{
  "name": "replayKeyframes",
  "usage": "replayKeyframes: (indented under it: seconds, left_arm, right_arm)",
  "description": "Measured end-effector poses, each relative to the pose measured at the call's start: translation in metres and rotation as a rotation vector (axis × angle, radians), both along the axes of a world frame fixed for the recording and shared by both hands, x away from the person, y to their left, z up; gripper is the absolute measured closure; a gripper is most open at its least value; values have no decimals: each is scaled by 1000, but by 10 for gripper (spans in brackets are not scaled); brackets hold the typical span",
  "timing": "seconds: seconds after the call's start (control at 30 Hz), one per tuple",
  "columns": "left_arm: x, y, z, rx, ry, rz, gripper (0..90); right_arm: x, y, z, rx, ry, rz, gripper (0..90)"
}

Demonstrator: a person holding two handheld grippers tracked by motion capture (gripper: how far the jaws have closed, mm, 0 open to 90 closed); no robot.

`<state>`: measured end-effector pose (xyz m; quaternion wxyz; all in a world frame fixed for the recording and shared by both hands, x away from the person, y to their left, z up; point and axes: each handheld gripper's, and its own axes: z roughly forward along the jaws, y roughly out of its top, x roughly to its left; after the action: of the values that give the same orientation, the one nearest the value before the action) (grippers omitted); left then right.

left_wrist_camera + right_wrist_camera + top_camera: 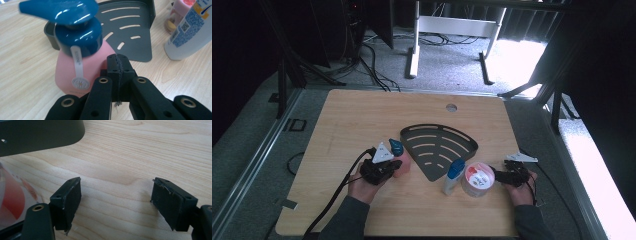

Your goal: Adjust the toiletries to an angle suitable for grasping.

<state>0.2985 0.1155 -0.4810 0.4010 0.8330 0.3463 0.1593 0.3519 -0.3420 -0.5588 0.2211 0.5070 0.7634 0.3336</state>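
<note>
A pink pump bottle (402,165) with a dark blue pump head (72,22) stands on the wooden table (362,120). My left gripper (395,169) is shut beside it. In the left gripper view the pads (117,65) press together with nothing between them, right against the pink body (75,72). A black fan-shaped slotted rack (462,137) lies mid-table. A white bottle with a blue cap (453,176) and a round jar with a pink and white lid (477,178) stand at its front. My right gripper (495,175) is open next to the jar, and its jaws (116,202) hold nothing.
The rack's dark wall (37,135) and the jar's edge (12,197) lie left of the right jaws. The white bottle (190,30) and the jar (177,12) stand beyond the rack (130,32). A cable hole (451,107) marks the far tabletop.
</note>
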Motion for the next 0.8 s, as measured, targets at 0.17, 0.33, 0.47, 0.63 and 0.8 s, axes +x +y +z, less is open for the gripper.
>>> replayKeyframes:
  seconds: [0.17, 0.33, 0.47, 0.63, 0.8]
  left_arm:
    - [6, -5, -2, 3, 0, -14, 898]
    - [17, -3, -2, 16, -14, -5, 898]
    - [23, -1, -2, 16, -13, 18, 897]
    - [32, -3, -5, -9, -7, 16, 895]
    - [39, -11, -5, -1, -16, 2, 896]
  right_arm:
    - [0, 0, 0, 0, 0, 0, 236]
    - [0, 0, 0, 1, 1, -1, 236]
    - [0, 0, 0, 0, 1, -1, 236]
    - [0, 0, 0, 0, 1, -1, 236]
    - [0, 0, 0, 0, 1, -1, 236]
